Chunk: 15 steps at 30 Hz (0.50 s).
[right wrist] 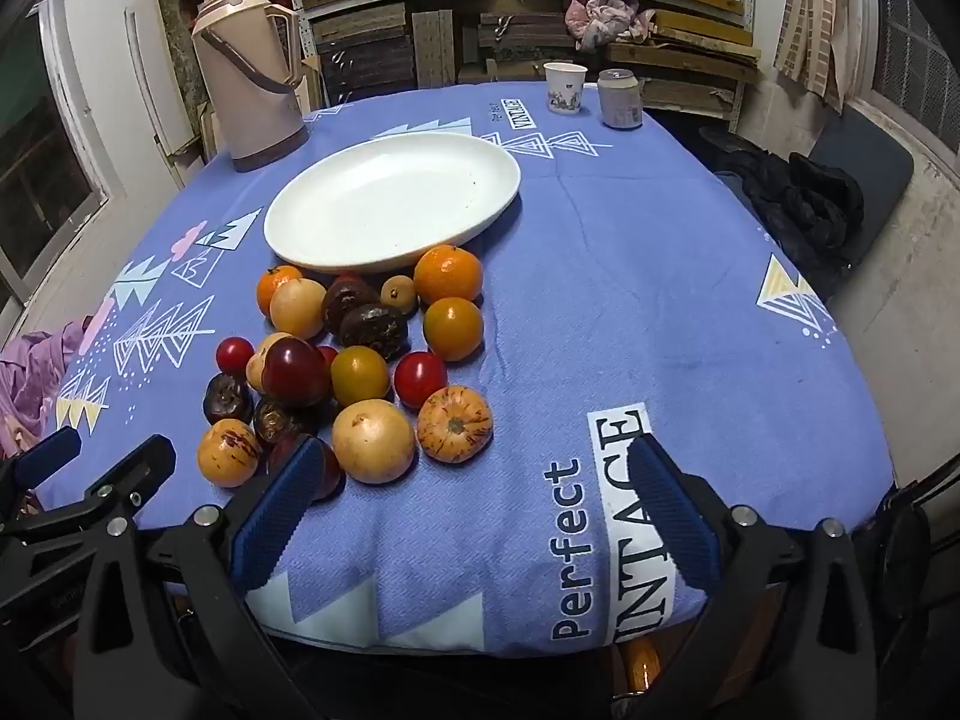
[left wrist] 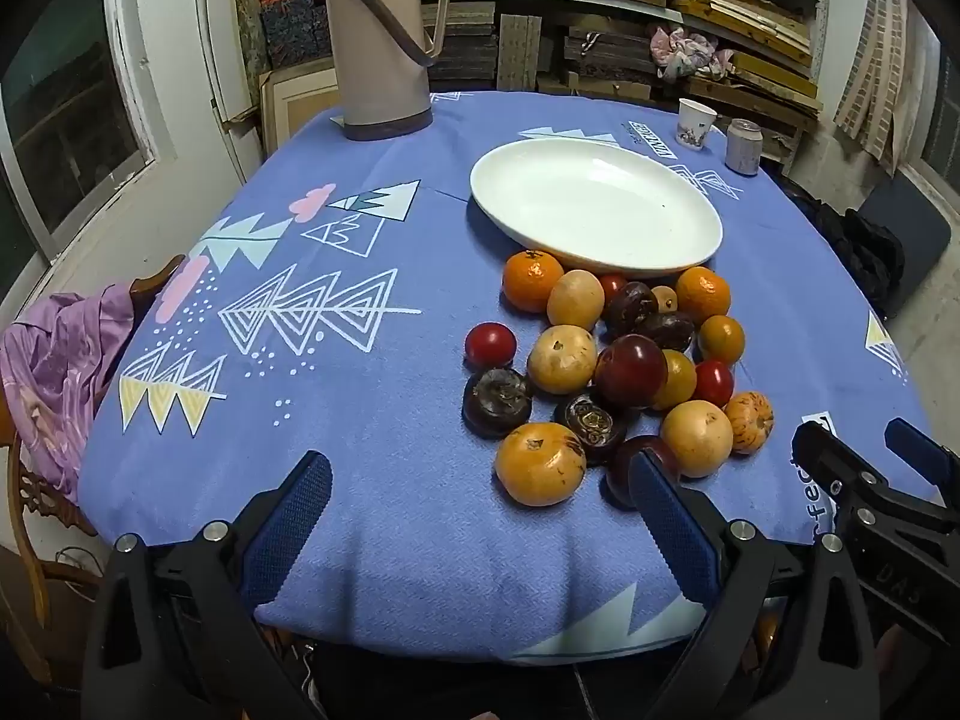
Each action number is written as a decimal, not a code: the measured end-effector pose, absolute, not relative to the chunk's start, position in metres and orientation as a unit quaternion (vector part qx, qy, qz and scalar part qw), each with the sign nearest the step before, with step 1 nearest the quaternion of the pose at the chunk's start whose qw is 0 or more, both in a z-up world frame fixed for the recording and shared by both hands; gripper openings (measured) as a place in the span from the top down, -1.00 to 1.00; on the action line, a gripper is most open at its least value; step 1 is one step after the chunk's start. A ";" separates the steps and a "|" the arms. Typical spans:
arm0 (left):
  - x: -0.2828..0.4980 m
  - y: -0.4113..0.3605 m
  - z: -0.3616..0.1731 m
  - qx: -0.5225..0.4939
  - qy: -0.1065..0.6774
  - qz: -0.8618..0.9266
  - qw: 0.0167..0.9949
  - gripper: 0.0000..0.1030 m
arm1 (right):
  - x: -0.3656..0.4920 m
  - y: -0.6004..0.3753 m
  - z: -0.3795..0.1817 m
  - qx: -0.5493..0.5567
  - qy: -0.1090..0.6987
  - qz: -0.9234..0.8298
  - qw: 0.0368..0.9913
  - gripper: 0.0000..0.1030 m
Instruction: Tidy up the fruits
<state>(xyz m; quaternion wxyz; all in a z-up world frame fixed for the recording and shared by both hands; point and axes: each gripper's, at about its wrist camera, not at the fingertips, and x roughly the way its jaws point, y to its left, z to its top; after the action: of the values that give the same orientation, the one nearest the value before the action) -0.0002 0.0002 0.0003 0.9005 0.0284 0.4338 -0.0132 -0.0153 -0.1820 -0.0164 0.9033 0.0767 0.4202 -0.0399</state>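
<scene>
A pile of several fruits [left wrist: 618, 372] lies on the blue tablecloth: oranges, yellow and tan round fruits, red tomatoes, dark purple ones. The same pile [right wrist: 354, 372] shows in the right wrist view. An empty white oval plate [left wrist: 594, 204] stands just behind the pile; it also shows in the right wrist view [right wrist: 393, 201]. My left gripper [left wrist: 480, 486] is open and empty above the near table edge, left of the pile. My right gripper [right wrist: 477, 474] is open and empty, right of the pile; it also shows in the left wrist view [left wrist: 864, 450].
A tall beige thermos [left wrist: 381, 42] stands at the back left. A paper cup [left wrist: 696, 123] and a can [left wrist: 744, 147] stand at the back right. A purple cloth [left wrist: 54, 378] hangs on a chair at the left. Shelves fill the back wall.
</scene>
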 end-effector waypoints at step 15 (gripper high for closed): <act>0.001 0.000 0.001 0.028 0.440 -0.017 0.897 -0.93 | -0.014 -0.183 -0.017 0.078 0.424 -0.034 0.902 -0.92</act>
<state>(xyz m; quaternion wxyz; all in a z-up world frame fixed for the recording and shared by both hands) 0.0009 -0.0005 0.0008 0.8973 0.0280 0.4402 -0.0167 -0.0137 -0.1829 -0.0175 0.9017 0.0777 0.4241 -0.0337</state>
